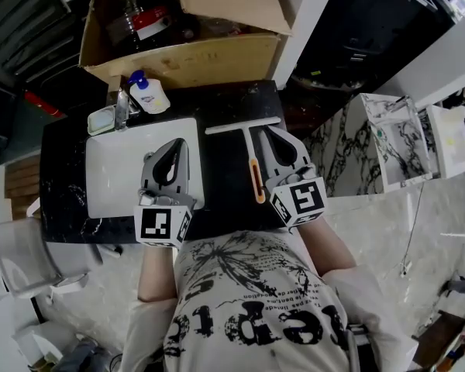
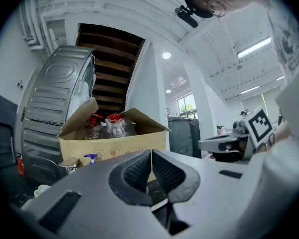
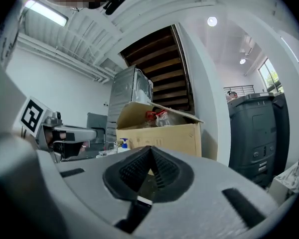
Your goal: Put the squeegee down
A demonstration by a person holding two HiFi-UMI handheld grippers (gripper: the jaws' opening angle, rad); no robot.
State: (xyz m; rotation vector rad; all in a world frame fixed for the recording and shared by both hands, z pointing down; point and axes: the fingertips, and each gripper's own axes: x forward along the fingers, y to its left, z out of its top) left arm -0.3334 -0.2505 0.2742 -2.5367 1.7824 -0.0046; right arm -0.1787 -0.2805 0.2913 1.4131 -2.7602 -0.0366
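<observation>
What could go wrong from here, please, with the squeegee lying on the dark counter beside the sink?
1. The shut, empty right gripper hangs close beside the squeegee; a sideways swing might catch its blade and drag it.
2. The squeegee's orange handle points toward the counter's front edge by the person's body, so a nudge could push it off.
3. The sink lies just to its left; a knock that way might tip it in.

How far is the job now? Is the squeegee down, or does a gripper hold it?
Done: the squeegee lies flat on the black counter, beside the white sink. In hand: nothing; the left gripper and right gripper both show fingers shut with nothing between them. Left: nothing that I can see.
</observation>
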